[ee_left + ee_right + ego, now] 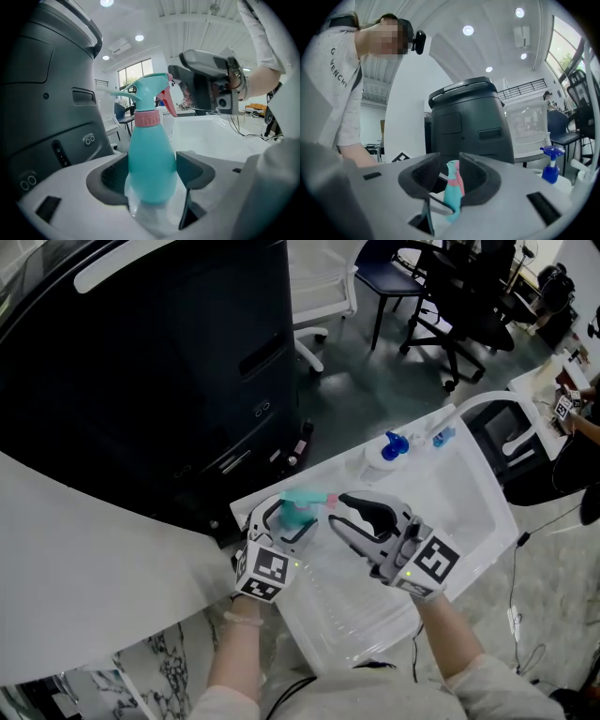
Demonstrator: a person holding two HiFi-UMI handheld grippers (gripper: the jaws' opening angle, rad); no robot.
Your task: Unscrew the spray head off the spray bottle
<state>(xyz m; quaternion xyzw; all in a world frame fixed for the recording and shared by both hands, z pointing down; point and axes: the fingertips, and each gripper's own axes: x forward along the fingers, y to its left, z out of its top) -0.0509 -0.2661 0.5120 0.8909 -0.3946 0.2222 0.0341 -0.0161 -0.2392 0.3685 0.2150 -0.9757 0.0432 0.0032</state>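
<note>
Left tool (pixel 152 180) clamps the spray bottle (pixel 149 154); close the released right tool (pixel 450 177) squarely on its spray head (pixel 150 89) at twelve o'clock.

Holding both grippers close side by side in the lower middle of the head view.

Clamping the spray bottle (pixel 151 159) upright with the left gripper (pixel 292 517), pads pressed on both sides of its body. Pointing the right gripper (pixel 339 512) towards the left one, jaws partly apart and pressing on nothing. Reaching up from the bottom edge with left forearm (pixel 234 652) and right forearm (pixel 445 629), both bare.
</note>
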